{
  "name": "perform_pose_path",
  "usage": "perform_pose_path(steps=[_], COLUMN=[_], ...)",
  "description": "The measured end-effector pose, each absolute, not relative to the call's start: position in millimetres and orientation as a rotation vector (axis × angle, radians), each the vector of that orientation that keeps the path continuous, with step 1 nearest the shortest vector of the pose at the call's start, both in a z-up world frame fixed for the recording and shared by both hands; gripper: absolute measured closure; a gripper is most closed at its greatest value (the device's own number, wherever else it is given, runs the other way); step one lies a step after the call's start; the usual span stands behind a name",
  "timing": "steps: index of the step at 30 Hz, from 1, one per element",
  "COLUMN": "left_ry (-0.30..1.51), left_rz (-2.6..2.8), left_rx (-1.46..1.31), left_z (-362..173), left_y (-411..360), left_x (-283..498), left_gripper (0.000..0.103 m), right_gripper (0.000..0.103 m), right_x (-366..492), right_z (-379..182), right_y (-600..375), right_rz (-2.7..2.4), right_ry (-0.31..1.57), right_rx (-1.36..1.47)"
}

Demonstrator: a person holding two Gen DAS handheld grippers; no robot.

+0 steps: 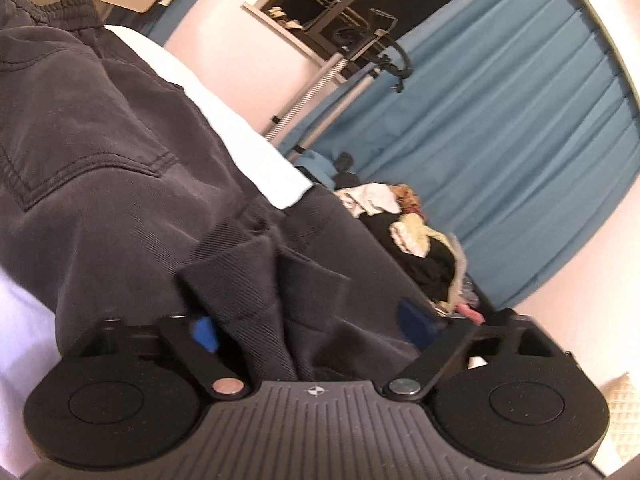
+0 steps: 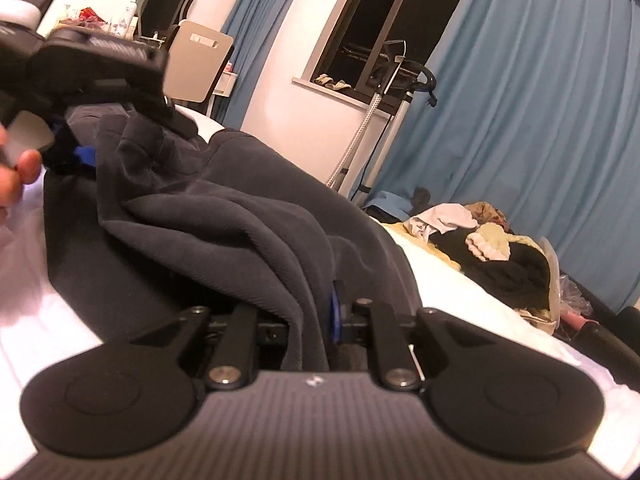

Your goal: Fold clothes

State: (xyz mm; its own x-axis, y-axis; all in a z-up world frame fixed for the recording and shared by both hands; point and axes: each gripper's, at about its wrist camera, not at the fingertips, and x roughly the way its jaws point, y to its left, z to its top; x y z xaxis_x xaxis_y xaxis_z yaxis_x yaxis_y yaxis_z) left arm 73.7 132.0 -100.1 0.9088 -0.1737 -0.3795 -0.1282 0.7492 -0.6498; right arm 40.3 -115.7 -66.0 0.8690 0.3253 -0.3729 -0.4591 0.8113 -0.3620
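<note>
No container is visible. Dark grey trousers [image 1: 120, 152] lie across the white bed [image 1: 240, 128]. The left gripper [image 1: 308, 328] stands wide, trouser fabric bunched between its blue pads [image 1: 204, 332]. The right gripper [image 2: 316, 320] is pinched narrow on a trouser fold. A loose clothes pile [image 2: 492, 248] sits farther along the bed. Blue curtains [image 2: 540, 100] flank a dark window [image 2: 384, 28]
</note>
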Motion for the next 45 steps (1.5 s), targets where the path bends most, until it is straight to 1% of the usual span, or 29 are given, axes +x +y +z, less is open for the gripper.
perform_pose_path(steps=[1,2,4,5,6,8,9,11,13,15,17,18,22,25,29,30,33,36,37,38,39,42,43,44,45], left_ry=[0.451,0.463,0.455,0.443,0.421,0.370,0.346,0.311,0.307,0.295,0.295,0.311,0.451,0.473,0.452,0.469,0.483,0.451,0.439,0.426,0.414,0.377,0.364,0.352,0.339], left_rz=[-0.020,-0.019,-0.025,-0.022,-0.024,-0.031,-0.034,-0.048,-0.061,-0.067,-0.069,-0.056,0.046,0.062,0.065,0.075,0.082,0.089,0.091,0.093,0.096,0.103,0.105,0.107,0.110], left_rx=[-0.726,-0.723,-0.731,-0.743,-0.764,-0.807,-0.824,-0.864,-0.900,-0.927,-0.943,-0.931,-0.853,-0.785,-0.708,-0.703,-0.659,-0.618,-0.604,-0.591,-0.577,-0.537,-0.523,-0.510,-0.496], left_z=[-101,-102,-101,-97,-93,-86,-83,-79,-78,-77,-77,-79,-99,-99,-86,-88,-95,-83,-78,-74,-69,-54,-50,-45,-40], left_y=[133,134,136,137,139,146,150,157,161,164,168,167,161,157,149,149,146,143,142,141,140,137,136,135,134], left_x=[76,78,77,74,71,64,61,55,51,47,44,44,54,54,46,47,51,40,35,30,26,12,8,3,-1], left_gripper=[0.060,0.073,0.080,0.082,0.082,0.084,0.084,0.085,0.085,0.085,0.085,0.085,0.085,0.084,0.083,0.083,0.080,0.074,0.068,0.058,0.053,0.039,0.027,0.021,0.021], right_gripper=[0.083,0.080,0.076,0.071,0.068,0.053,0.049,0.038,0.038,0.038,0.038,0.037,0.036,0.036,0.037,0.037,0.037,0.037,0.037,0.037,0.037,0.037,0.037,0.037,0.037], right_x=[41,41,41,41,43,49,53,55,53,42,35,36,52,56,47,50,62,63,62,60,55,49,48,47,44], right_z=[-67,-68,-71,-73,-77,-83,-85,-84,-81,-76,-74,-76,-91,-94,-88,-91,-99,-96,-92,-89,-84,-64,-59,-54,-49], right_y=[-115,-114,-111,-109,-107,-106,-107,-109,-109,-105,-105,-109,-124,-129,-127,-130,-138,-137,-137,-137,-138,-152,-159,-166,-168], right_rz=[0.420,0.413,0.388,0.375,0.359,0.330,0.324,0.303,0.273,0.235,0.211,0.207,0.232,0.237,0.225,0.236,0.265,0.269,0.270,0.273,0.277,0.302,0.314,0.324,0.331], right_ry=[0.300,0.297,0.289,0.284,0.283,0.298,0.311,0.320,0.313,0.255,0.239,0.264,0.471,0.478,0.395,0.421,0.494,0.513,0.517,0.527,0.547,0.626,0.649,0.669,0.677], right_rx=[-0.463,-0.467,-0.497,-0.514,-0.535,-0.566,-0.564,-0.563,-0.567,-0.619,-0.633,-0.618,-0.505,-0.479,-0.526,-0.508,-0.444,-0.429,-0.427,-0.414,-0.383,-0.185,-0.094,-0.006,0.051])
